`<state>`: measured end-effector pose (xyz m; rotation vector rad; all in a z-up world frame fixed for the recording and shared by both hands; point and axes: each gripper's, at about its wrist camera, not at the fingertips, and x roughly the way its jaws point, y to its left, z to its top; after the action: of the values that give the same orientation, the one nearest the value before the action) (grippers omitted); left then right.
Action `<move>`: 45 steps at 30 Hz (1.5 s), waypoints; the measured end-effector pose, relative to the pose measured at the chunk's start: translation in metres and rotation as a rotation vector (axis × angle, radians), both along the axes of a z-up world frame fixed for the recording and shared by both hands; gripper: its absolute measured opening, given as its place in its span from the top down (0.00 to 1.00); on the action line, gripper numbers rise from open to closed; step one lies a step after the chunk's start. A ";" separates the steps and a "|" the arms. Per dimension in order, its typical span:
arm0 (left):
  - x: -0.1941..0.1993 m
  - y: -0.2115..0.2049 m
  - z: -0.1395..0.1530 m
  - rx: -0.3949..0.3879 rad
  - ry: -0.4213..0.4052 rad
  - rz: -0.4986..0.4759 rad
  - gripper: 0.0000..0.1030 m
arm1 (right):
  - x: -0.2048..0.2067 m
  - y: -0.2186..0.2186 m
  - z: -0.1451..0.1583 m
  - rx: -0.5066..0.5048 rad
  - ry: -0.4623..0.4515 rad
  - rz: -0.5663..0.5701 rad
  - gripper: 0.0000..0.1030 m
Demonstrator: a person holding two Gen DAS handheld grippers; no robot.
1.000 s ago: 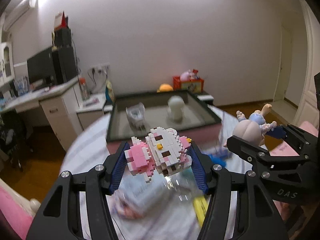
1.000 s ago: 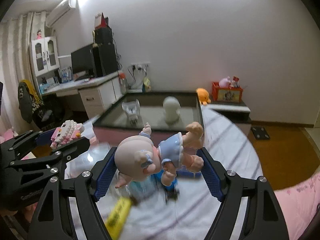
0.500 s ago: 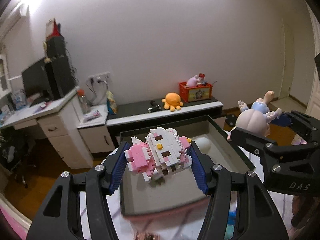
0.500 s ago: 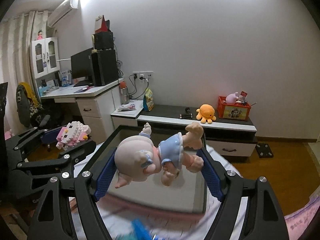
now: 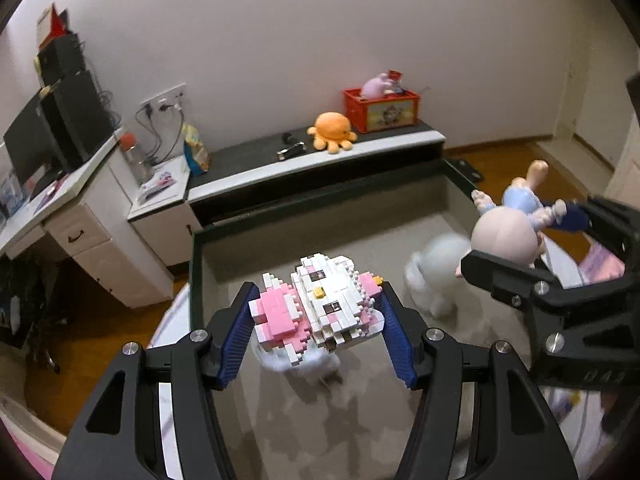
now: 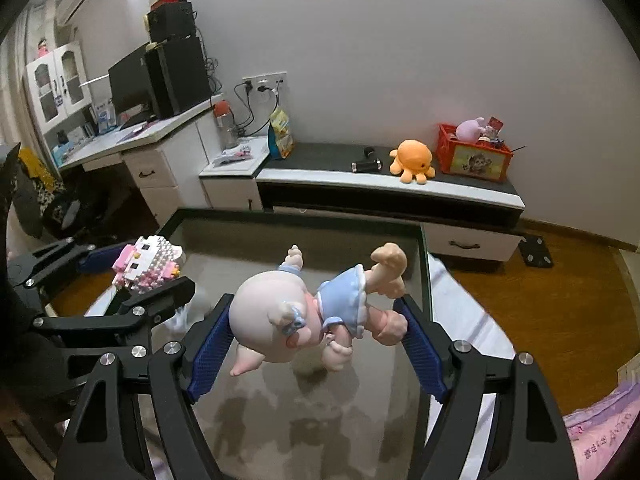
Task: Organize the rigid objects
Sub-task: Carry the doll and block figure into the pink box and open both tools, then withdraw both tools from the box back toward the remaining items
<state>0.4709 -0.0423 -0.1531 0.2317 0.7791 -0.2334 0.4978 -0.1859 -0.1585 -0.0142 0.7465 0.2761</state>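
**Two toys held over the dark tray**

- Left tongs (image 5: 318, 316): lower centre of the left wrist view, blue pads closed against both sides of a pink-and-white brick-built cat figure (image 5: 320, 304). The figure is clear of any surface, above the grey floor of the tray (image 5: 196, 280). In the right wrist view the same tongs and figure sit at the left edge, mid-height.
- Right tongs (image 6: 316, 328): lower centre of the right wrist view, pads pressed on a baby doll (image 6: 308, 312) in a pale blue dress. The doll lies sideways between them, its large bald head toward the left pad, its legs toward the right pad, one foot raised. It too hangs above the tray floor. In the left wrist view it shows at the right edge, mid-height.
- Tray: dark-rimmed, rectangular, shallow, filling the middle of both views. It rests on a pale striped counter (image 6: 452, 304), visible along the tray's right rim.
- White rounded object (image 5: 432, 276): blurred, inside the tray, right of centre in the left wrist view; what it is cannot be told.
- Another whitish blurred item lies in the tray directly beneath the cat figure.
- Background, upper half of both views: low cabinet (image 6: 400, 188) along the wall carrying an orange octopus plush (image 6: 414, 160) and a red crate (image 6: 472, 156) of toys; a white desk with a monitor (image 6: 128, 84) at upper left.
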 end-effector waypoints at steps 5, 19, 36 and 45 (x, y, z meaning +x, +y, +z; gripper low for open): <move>-0.009 -0.005 -0.014 0.060 0.031 -0.017 0.41 | -0.020 -0.003 -0.011 -0.021 0.035 0.039 0.23; 0.036 0.006 -0.054 0.156 0.181 0.086 0.38 | 0.037 0.018 -0.048 -0.110 0.220 0.040 0.22; -0.039 0.020 -0.001 0.044 -0.065 0.123 0.00 | -0.034 0.006 -0.004 -0.057 0.009 -0.018 0.14; -0.139 0.034 0.053 -0.116 -0.285 0.153 0.00 | -0.122 0.008 0.041 -0.039 -0.217 -0.038 0.00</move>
<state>0.3317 -0.0079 -0.1003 0.0916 0.4955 -0.0971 0.3754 -0.1776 -0.1173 -0.0654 0.5357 0.2198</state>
